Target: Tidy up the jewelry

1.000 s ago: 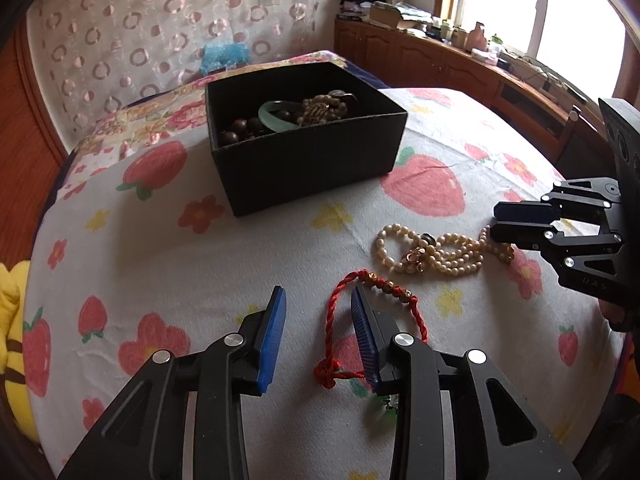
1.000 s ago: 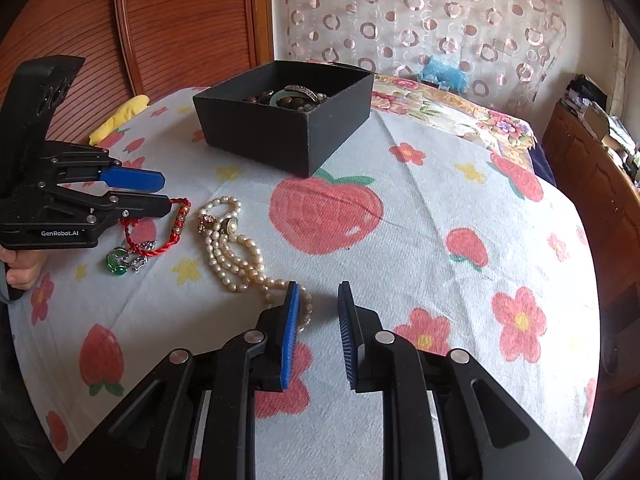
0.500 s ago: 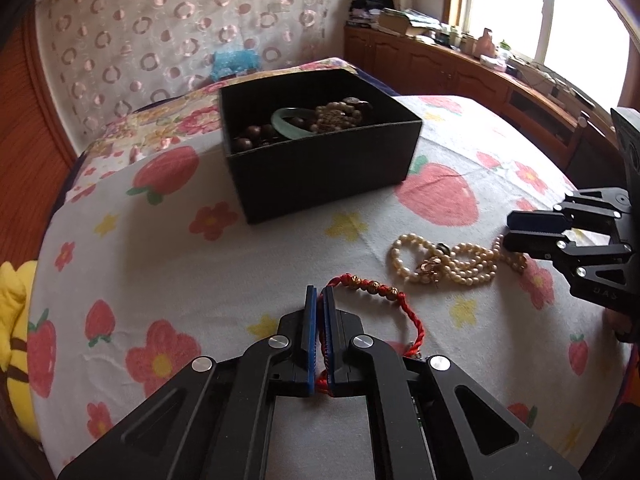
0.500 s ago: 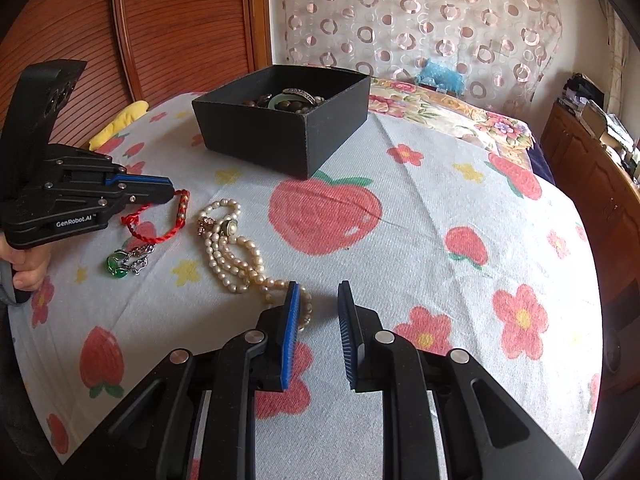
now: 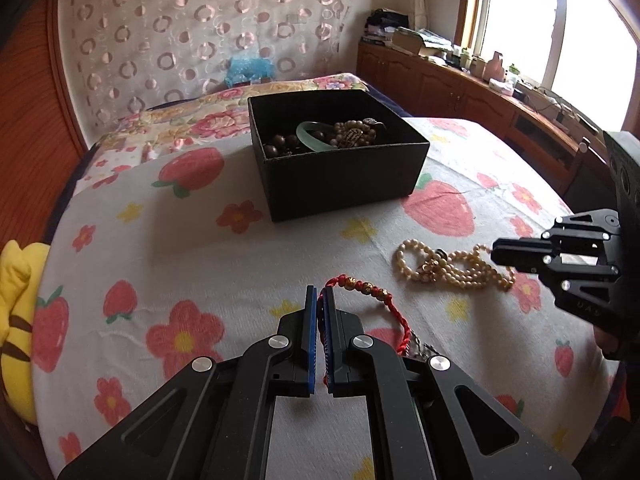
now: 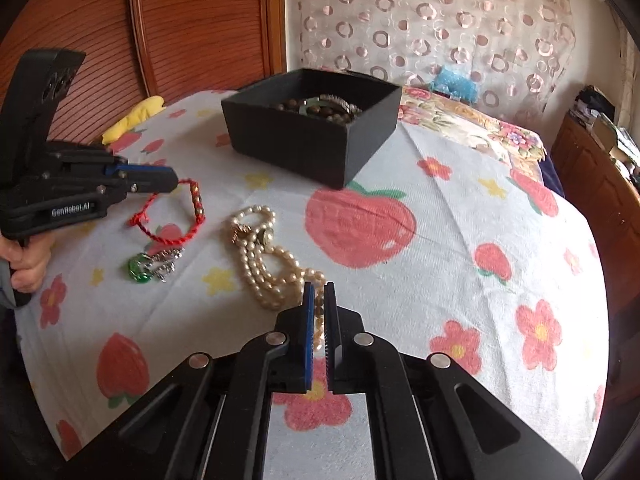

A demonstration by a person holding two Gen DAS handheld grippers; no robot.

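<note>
On the strawberry-print bed (image 6: 460,240), the left tongs (image 5: 319,300) are pinching the red cord bracelet (image 6: 188,216). The right tongs (image 6: 319,296) are closing around the pearl necklace (image 6: 264,264) near the black box (image 6: 312,148).

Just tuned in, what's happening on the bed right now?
Jewelry is being sorted into the black box. The left gripper is shut on the red cord bracelet. The right gripper is shut on the pearl necklace, which lies mostly on the sheet. A green pendant lies loose nearby.

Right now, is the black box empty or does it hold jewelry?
Not empty: the open black box holds dark beads and a green bangle.
</note>
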